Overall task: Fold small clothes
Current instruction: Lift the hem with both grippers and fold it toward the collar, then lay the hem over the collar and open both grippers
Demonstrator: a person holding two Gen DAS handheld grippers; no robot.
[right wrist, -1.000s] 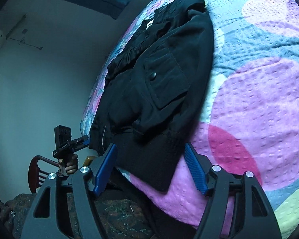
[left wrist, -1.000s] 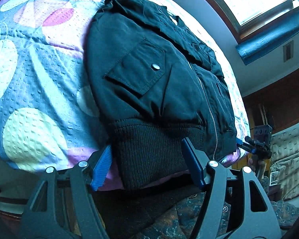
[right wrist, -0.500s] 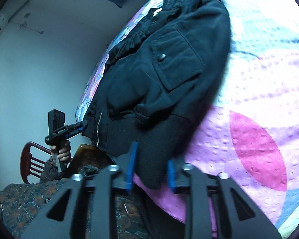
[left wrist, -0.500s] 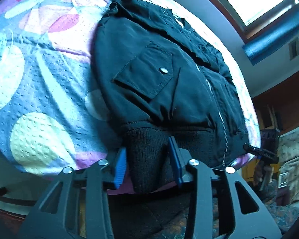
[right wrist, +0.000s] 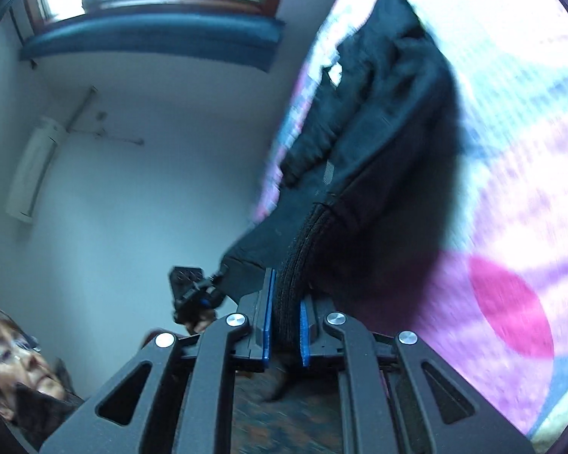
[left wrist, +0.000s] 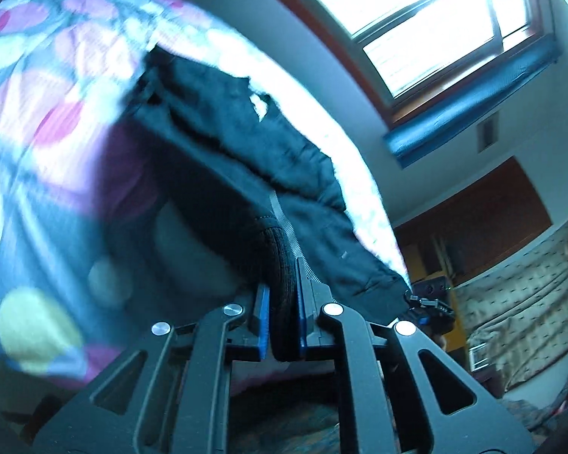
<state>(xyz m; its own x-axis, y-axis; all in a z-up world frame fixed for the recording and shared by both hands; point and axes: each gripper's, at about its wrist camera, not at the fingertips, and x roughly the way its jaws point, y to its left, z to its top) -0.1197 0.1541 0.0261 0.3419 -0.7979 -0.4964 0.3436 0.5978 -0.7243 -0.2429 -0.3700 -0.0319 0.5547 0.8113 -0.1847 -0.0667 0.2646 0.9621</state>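
Where claws (left wrist: 283, 325) pinch – hem (right wrist: 297, 265) (blurred)

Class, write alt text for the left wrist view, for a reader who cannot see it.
The left gripper is shut on the ribbed hem of a black jacket, lifting it off a bedspread with coloured circles. A bright window shows above, and the picture is motion-blurred.

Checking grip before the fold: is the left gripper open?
No, the left gripper is shut on the jacket's ribbed hem.
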